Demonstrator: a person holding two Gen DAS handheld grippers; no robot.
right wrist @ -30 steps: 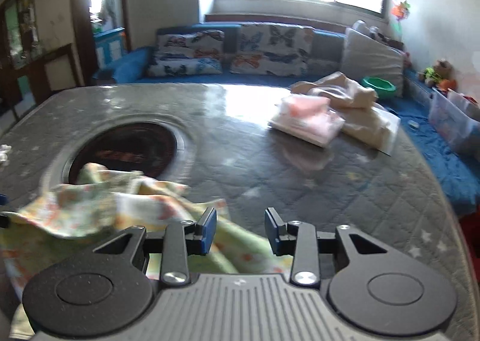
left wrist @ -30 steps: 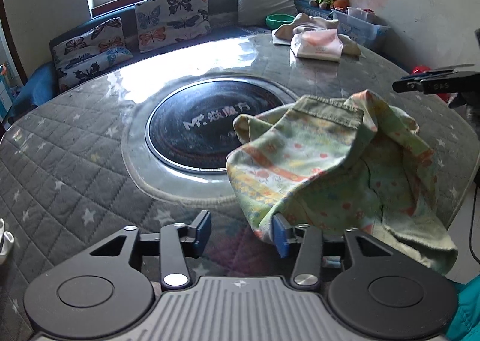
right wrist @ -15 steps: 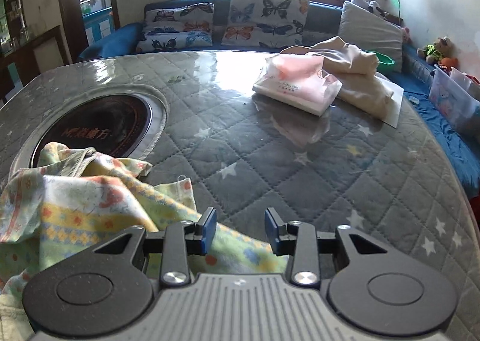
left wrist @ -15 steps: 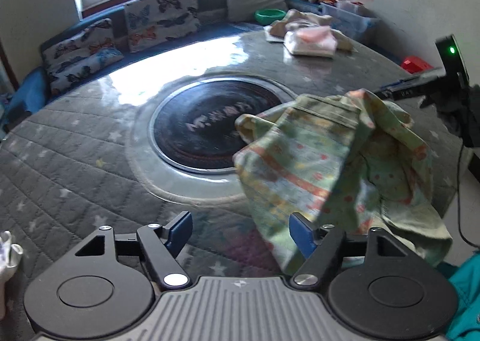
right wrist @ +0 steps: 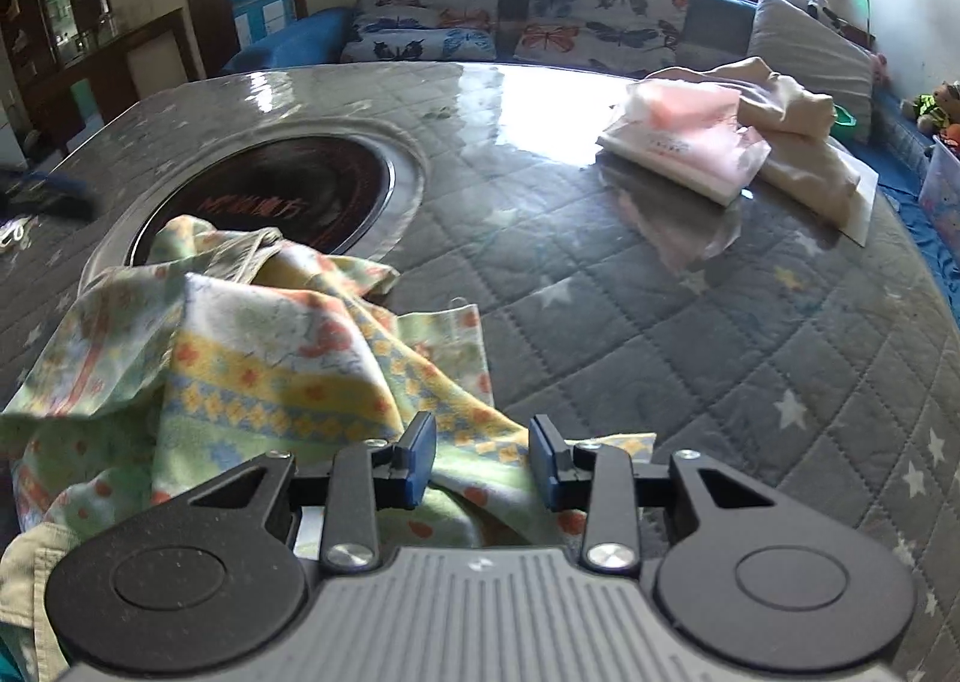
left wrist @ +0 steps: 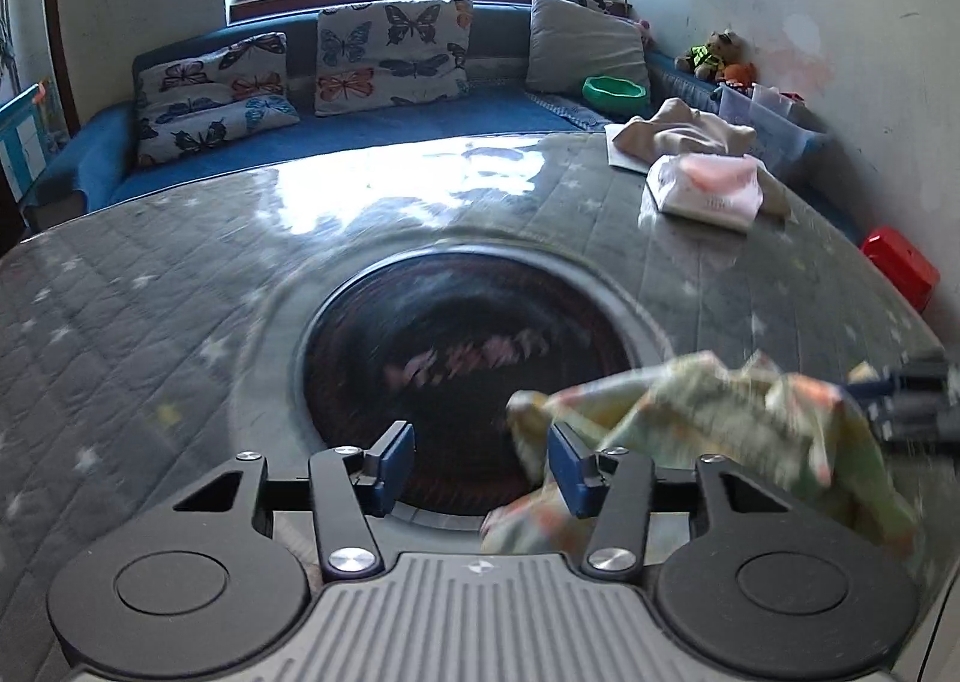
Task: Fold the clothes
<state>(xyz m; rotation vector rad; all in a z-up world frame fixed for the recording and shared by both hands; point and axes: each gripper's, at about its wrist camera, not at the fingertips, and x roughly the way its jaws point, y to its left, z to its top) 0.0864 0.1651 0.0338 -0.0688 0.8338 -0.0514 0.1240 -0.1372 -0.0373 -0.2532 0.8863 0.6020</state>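
A crumpled garment with a green, yellow and orange print [right wrist: 270, 370] lies in a heap on the quilted grey table [right wrist: 660, 322], partly over the rim of the black round plate. My right gripper [right wrist: 483, 463] hovers low over its near edge, pads apart, with cloth lying under and between them but not pinched. In the left wrist view the garment [left wrist: 690, 412] is blurred at lower right. My left gripper [left wrist: 480, 466] has its jaws closing. A corner of cloth sits just inside its right pad, and the left pad is well clear of it. The right gripper's black fingers [left wrist: 894, 388] reach in from the right edge.
The black round plate [left wrist: 468, 358] is set in the middle of the table. A folded pink garment in a clear bag [right wrist: 684, 142] and beige cloth [right wrist: 792, 124] lie at the far right. A blue sofa with butterfly cushions [left wrist: 390, 52] stands behind. A red box [left wrist: 900, 262] sits beyond the table's right edge.
The left gripper swung leftward, so the garment slid to its lower right. Its jaws widened, then narrowed again. The right gripper sank closer to the cloth, which now sits lower on the table.
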